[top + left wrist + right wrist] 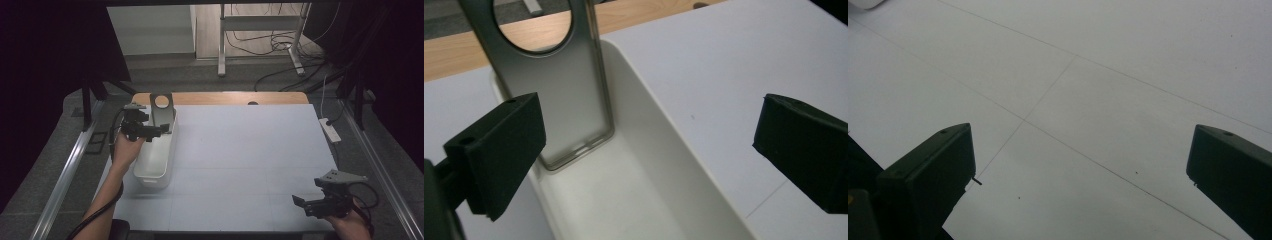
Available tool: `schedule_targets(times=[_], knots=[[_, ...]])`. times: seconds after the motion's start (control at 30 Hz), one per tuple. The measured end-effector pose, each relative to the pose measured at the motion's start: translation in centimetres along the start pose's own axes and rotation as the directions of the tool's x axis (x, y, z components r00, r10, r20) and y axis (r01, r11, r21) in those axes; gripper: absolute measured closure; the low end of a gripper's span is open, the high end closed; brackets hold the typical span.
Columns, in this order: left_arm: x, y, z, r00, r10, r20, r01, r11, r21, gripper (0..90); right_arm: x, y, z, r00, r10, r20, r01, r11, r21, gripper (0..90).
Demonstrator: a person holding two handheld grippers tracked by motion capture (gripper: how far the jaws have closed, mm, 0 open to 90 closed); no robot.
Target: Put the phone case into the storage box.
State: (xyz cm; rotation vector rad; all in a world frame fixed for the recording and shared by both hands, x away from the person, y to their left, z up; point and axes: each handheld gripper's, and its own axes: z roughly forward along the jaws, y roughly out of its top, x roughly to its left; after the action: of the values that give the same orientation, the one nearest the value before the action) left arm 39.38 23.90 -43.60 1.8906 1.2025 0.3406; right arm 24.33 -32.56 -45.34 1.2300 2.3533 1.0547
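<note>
Table (pixel 250 150): white top, wooden far edge exposed. Floor (pixel 200 75): grey carpet, paler boards farther back. Metal stand (pixel 260 22) is placed beyond the table, loose cables (pixel 260 37) are strewn around its feet. White power strip (pixel 330 130) is laid at the table's right. Black curtains (pixel 50 50) are hung on both sides

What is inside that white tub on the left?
The white tub holds one grey phone case with a round hole, standing against its far end. The rest of the floor looks bare; the near end is out of frame.
</note>
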Motion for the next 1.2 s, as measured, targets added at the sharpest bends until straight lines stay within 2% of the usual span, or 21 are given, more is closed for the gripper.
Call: schedule_targets(times=[0.53,1.2], knots=[[-1.7,-0.6,-0.5,0.9985,0.050,0.021,-0.050,0.9988,-0.001,0.8,-0.1,0.0,0.0,0.9999,0.015,-0.001,-0.015,1.000,0.003,0.0],[-3.6,-1.7,-1.0,0.9950,0.084,0.054,-0.083,0.9965,-0.012,0.7,-0.1,0.0,0.0,0.9999,0.015,-0.001,-0.015,1.000,0.005,0.0]])
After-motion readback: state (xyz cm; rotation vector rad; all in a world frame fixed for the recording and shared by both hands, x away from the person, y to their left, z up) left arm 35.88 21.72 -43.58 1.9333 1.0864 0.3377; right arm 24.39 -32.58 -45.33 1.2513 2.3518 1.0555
